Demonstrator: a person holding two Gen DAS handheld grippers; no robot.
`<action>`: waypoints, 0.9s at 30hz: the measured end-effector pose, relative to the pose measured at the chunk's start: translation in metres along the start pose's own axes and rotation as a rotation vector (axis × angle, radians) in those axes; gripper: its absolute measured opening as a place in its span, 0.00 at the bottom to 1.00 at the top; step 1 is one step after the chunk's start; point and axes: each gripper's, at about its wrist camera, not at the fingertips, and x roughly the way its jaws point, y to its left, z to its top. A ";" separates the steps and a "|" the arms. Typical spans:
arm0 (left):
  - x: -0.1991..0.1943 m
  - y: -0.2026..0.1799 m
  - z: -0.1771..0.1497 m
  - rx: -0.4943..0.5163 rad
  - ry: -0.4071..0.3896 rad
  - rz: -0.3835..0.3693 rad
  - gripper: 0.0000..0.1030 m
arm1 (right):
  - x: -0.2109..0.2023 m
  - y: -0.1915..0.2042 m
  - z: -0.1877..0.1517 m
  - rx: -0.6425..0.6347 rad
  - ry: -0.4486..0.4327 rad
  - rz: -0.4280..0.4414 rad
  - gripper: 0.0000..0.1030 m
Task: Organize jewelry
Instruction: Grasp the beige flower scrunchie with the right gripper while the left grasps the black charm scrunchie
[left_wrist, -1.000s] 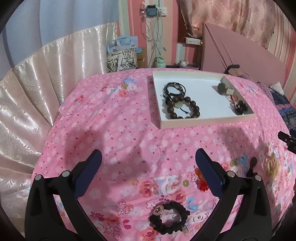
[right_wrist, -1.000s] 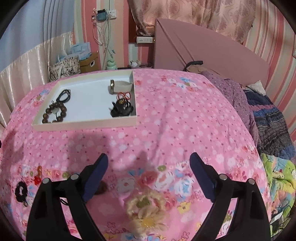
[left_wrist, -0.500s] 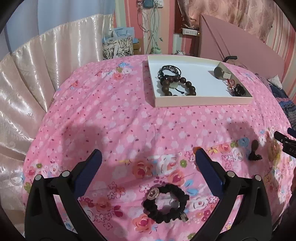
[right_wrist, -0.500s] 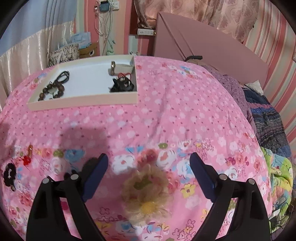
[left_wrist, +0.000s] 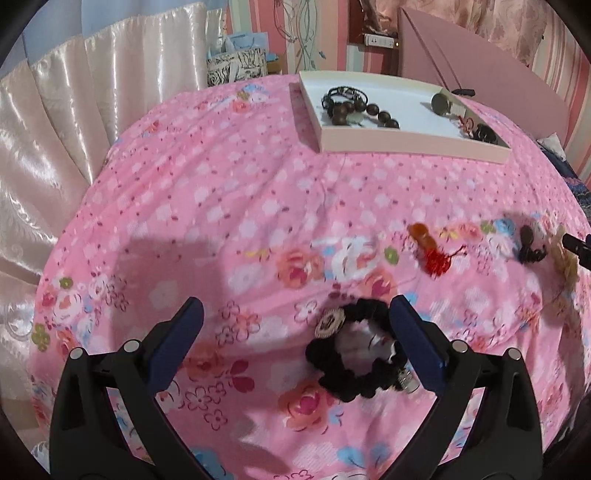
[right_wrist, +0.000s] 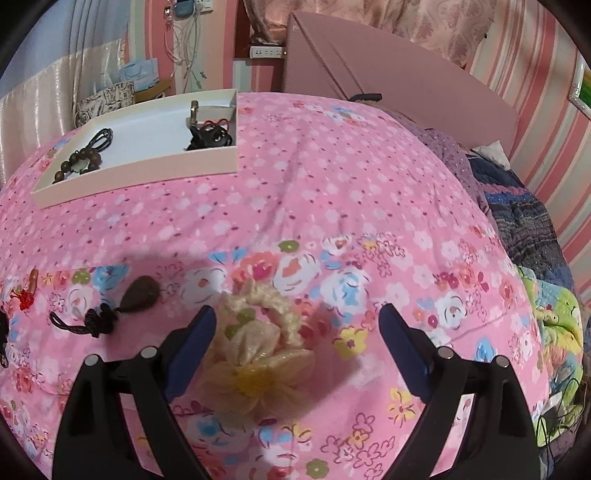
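Compared with a second ago, both hand-held grippers have come lower and closer to the bed (left_wrist: 229, 192), so the loose pieces on the pink flowered cover look bigger and sit between the fingers now. The left hand-held gripper (left_wrist: 295, 325) is wide and holds nothing; the black bead bracelet (left_wrist: 356, 350) with its round pale charm lies between the two blue pads, nearer to the right one, and I cannot tell if that pad touches it. The right hand-held gripper (right_wrist: 297, 328) is wide too and empty; the cream scrunchie (right_wrist: 258, 347) lies between its pads, just beside the left pad. I judge from this that each hand is lining up a pick, and that closing is the next step. Other pieces wait on the cover: an orange pendant with red tassel (left_wrist: 430, 247) and a brown drop pendant on black cord (right_wrist: 138, 295). The white tray (left_wrist: 406, 147) stands well apart at the far side of the bed and already carries a wooden bead bracelet (left_wrist: 364, 112), a black cord necklace (left_wrist: 343, 94) and some small dark pieces at its right end, so the task seems about half done. No brand, label or writing can be read in either view; the charm on the black bracelet is too blurred to tell.
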 end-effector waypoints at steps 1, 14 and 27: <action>0.001 0.001 -0.002 -0.004 0.003 -0.002 0.95 | 0.002 0.000 -0.002 -0.001 -0.001 -0.008 0.87; 0.014 0.007 -0.021 -0.030 0.027 0.000 0.88 | 0.020 0.001 -0.017 0.022 0.025 0.011 0.87; 0.017 0.013 -0.031 -0.065 0.007 0.005 0.85 | 0.021 -0.004 -0.025 0.056 -0.016 0.058 0.87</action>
